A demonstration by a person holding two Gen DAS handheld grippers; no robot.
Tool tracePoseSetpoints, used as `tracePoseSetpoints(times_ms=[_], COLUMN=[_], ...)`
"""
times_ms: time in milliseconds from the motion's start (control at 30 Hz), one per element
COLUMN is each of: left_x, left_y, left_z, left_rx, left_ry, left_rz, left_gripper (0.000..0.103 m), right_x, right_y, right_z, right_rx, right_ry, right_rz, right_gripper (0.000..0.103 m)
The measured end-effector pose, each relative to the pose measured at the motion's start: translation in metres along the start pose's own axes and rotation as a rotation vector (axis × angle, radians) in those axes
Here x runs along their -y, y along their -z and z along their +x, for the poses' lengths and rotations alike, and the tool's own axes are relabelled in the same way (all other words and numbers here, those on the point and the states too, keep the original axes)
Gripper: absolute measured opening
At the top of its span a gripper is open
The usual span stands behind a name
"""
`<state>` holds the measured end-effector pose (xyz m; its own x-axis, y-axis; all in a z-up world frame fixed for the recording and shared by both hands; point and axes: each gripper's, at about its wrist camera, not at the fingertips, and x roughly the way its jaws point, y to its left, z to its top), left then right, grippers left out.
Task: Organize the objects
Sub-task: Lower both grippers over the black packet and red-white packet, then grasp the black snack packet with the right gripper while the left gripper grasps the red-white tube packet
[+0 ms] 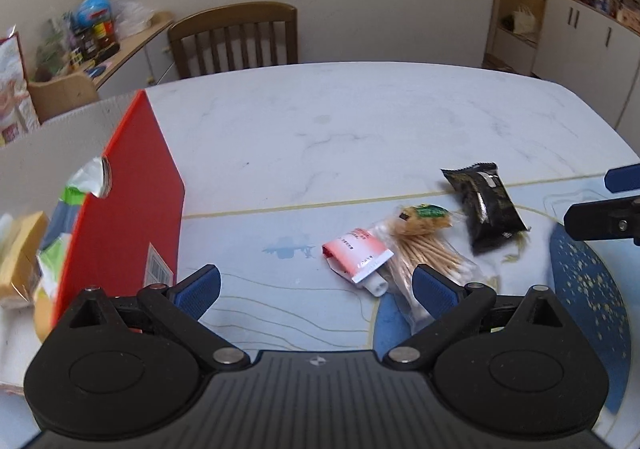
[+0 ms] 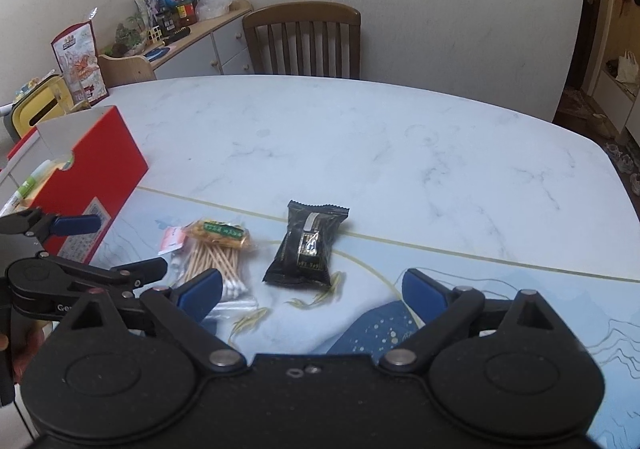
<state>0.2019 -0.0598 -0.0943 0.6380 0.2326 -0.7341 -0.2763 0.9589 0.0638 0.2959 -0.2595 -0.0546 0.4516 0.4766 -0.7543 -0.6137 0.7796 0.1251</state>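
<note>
1. Left wrist view: left gripper (image 1: 316,289) spread wide over the table (image 1: 360,121), nothing between the blue pads (image 1: 198,287).
2. Same view: red box (image 1: 128,201) at the table's left edge, open top, packets inside blurred and hard to tell apart.
3. Near the front edge, right of the box: red-and-white tube (image 1: 356,255) lying against a bag of cotton swabs (image 1: 428,261); right pad overlapping the bag's near end in the picture, contact not clear.
4. Small yellow packet with green label (image 1: 420,219) on the far end of the swab bag; black packet (image 1: 486,209) just beside it toward the right edge, tilted.
5. Right gripper's finger (image 1: 600,221) poking in from the right edge of the picture.
6. Wooden chair (image 1: 236,39) behind the table's far edge.
7. Right wrist view: right gripper (image 2: 312,289) spread wide, empty, above the patterned mat (image 2: 520,289) at the table's front edge.
8. Black packet (image 2: 306,249) lying just beyond the gap between the pads, on the mat's far border.
9. Swab bag (image 2: 218,269) left of it, yellow packet (image 2: 220,235) on its far end, tube (image 2: 172,241) mostly hidden behind.
10. Red box (image 2: 92,185) at the left edge; left gripper (image 2: 92,245) in front of it, fingers apart.
</note>
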Motion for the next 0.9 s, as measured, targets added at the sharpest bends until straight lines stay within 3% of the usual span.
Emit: tracePoseSetpoints(times_ms=[200, 733, 900], left_x=[0.003, -0.003, -0.001], left_y=[0.005, 0.005, 0.001], left_z=[0.014, 0.041, 0.043], left_rx=[-0.009, -0.050, -0.033], left_ry=[-0.050, -0.037, -0.011], left_rz=[-0.024, -0.071, -0.063], left_gripper=[0.102, 0.101, 0.090], right_x=[0.004, 0.000, -0.005], right_y=[-0.004, -0.013, -0.014], right_z=[0.020, 0.067, 0.078], right_rx=[-0.024, -0.076, -0.090], right_ry=[0.003, 0.009, 0.011], right_rz=[0.012, -0.021, -0.036], right_gripper=[0.091, 0.075, 0.068])
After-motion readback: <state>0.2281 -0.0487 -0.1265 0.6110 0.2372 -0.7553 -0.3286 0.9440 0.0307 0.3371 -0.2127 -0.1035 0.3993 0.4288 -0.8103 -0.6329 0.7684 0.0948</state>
